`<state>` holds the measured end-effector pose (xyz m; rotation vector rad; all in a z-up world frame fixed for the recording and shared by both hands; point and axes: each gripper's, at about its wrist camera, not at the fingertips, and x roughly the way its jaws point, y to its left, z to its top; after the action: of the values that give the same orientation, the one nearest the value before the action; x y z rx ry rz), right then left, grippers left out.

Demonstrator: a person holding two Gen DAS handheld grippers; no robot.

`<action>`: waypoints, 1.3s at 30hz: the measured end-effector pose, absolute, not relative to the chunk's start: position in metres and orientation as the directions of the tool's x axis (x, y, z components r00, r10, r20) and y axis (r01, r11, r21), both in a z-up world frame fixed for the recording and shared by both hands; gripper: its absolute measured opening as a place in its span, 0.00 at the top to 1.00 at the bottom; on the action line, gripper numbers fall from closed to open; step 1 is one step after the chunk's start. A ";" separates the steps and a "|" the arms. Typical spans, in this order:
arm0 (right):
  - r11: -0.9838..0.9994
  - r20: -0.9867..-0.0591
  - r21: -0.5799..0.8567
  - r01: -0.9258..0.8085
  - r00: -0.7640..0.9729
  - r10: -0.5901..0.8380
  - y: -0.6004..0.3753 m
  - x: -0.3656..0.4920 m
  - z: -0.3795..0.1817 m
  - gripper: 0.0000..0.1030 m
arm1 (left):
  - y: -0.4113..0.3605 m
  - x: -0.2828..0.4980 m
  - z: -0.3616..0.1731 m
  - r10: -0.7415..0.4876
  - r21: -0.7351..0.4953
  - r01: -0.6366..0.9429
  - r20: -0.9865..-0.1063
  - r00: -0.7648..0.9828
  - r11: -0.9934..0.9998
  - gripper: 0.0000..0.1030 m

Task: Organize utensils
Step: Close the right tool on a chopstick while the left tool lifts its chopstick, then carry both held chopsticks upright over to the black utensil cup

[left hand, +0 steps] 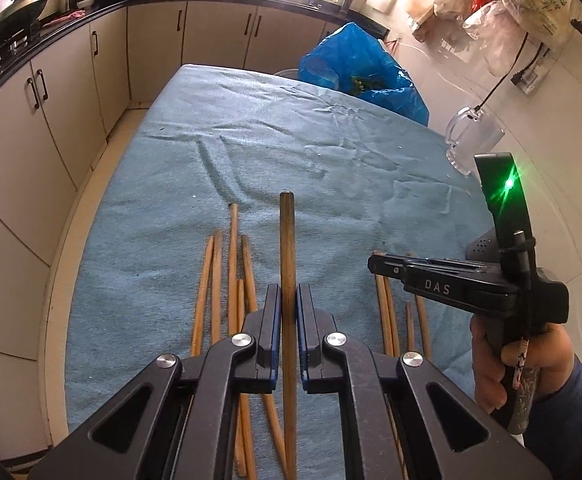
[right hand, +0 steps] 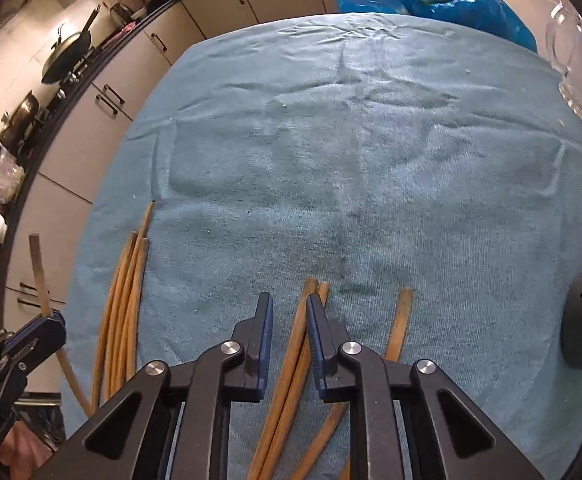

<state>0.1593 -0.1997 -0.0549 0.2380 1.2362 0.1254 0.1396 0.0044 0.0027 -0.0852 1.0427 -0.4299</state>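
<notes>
Chopsticks are lying in two loose bunches on the blue cloth (left hand: 163,184) covering the bench. Left wrist view: the left hand-held gripper (left hand: 288,300) is pinching one chopstick (left hand: 287,240), lifting it clear of the left bunch (left hand: 227,280); a glass mug (left hand: 473,136) is standing far right.

Right wrist view: the right hand-held gripper (right hand: 289,316) is hanging narrow over the right bunch (right hand: 295,360), one stick between its pads, grip unclear.
</notes>
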 end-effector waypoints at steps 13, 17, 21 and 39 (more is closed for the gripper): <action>0.960 -0.889 0.278 -0.034 0.369 0.271 -0.193 0.157 -0.037 0.91 | 0.007 0.132 0.015 -0.397 -0.285 0.295 -0.797 0.456 0.912 0.93; 0.942 -0.814 0.323 -0.091 0.481 0.326 -0.199 0.118 0.001 0.91 | 0.005 0.117 0.034 -0.410 -0.288 0.305 -0.765 0.497 0.908 0.93; 0.935 -0.709 0.319 -0.152 0.617 0.342 -0.201 0.068 0.041 0.91 | 0.002 0.090 0.058 -0.407 -0.269 0.312 -0.712 0.572 0.911 0.93; 0.942 -0.402 0.251 -0.223 0.861 0.311 -0.214 -0.050 0.107 0.92 | -0.025 0.023 0.100 -0.362 -0.167 0.338 -0.649 0.669 0.926 0.93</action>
<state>-0.0496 -0.2141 0.1066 0.1999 0.4534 0.2822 0.0231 -0.0251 0.0998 -0.0338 0.7389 -0.3948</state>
